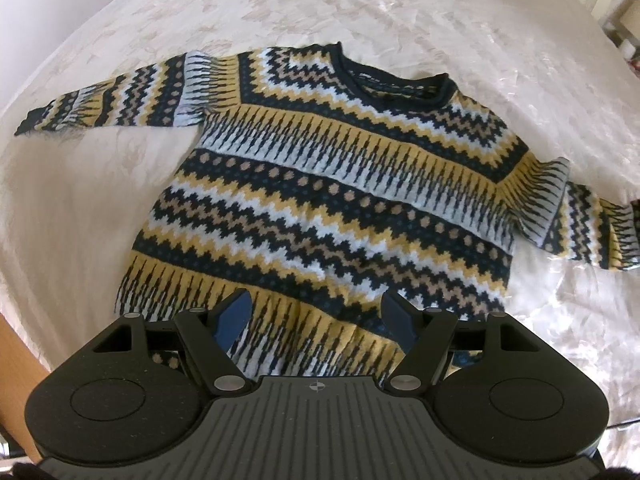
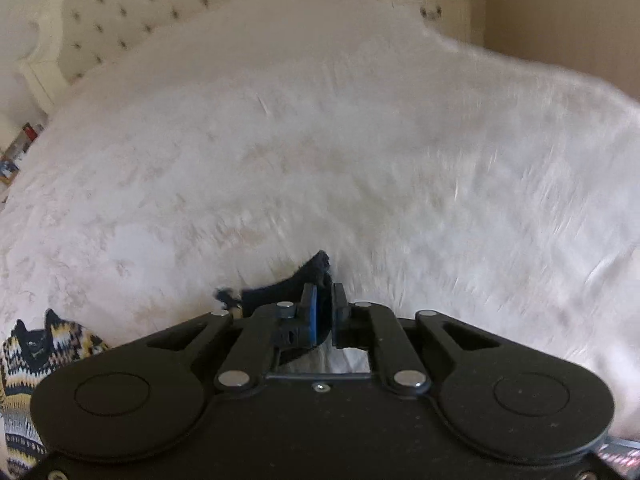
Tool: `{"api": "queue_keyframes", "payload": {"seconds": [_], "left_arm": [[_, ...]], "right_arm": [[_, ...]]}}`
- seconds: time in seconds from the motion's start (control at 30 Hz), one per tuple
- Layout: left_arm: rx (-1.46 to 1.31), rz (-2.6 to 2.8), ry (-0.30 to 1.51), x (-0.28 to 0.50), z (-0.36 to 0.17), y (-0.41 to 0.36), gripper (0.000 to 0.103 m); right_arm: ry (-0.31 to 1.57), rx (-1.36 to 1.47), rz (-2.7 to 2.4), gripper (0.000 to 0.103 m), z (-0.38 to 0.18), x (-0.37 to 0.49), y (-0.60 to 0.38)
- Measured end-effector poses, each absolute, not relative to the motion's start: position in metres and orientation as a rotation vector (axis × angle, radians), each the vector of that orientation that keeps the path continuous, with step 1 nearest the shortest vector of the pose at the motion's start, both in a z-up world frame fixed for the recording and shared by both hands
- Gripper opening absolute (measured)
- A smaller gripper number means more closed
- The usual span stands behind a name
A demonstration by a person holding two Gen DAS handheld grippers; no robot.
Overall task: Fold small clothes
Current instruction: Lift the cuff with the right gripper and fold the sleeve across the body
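Observation:
A knitted sweater with navy, yellow, white and tan zigzag bands lies flat, front up, on a white bedspread. Its collar is at the far side and both sleeves are spread out. My left gripper hovers over the near hem, open, with only the knit showing between its blue pads. In the right wrist view my right gripper is shut on the dark navy cuff of a sleeve, which sticks out past the fingertips. A patch of the sweater shows at the lower left there.
The white bedspread fills most of both views. A tufted headboard and a cream dresser stand at the far end. A wooden edge runs along the near left of the bed.

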State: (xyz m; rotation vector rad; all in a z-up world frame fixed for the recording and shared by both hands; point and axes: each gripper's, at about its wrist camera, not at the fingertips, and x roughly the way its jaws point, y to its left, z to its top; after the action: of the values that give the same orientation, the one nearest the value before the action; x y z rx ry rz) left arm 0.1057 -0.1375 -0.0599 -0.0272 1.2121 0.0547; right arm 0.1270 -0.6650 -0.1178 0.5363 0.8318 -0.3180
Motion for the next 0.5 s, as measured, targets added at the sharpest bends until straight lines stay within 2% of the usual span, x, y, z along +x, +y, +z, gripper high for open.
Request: {"api": "queue_keyframes", "payload": {"seconds": [0.2,0.5], "left_arm": [[-0.037,0.009,1.217,0.106,-0.062,-0.136,0.071],[-0.068,-0.043,1.222,0.110,-0.069,-0.108,0.071]], "right_arm": [[0.731,0.520,-0.429,0.013,-0.067,0.093,-0.694],[0.685,0.548,-0.481,0.013,-0.043,0.066,-0.673]]}}
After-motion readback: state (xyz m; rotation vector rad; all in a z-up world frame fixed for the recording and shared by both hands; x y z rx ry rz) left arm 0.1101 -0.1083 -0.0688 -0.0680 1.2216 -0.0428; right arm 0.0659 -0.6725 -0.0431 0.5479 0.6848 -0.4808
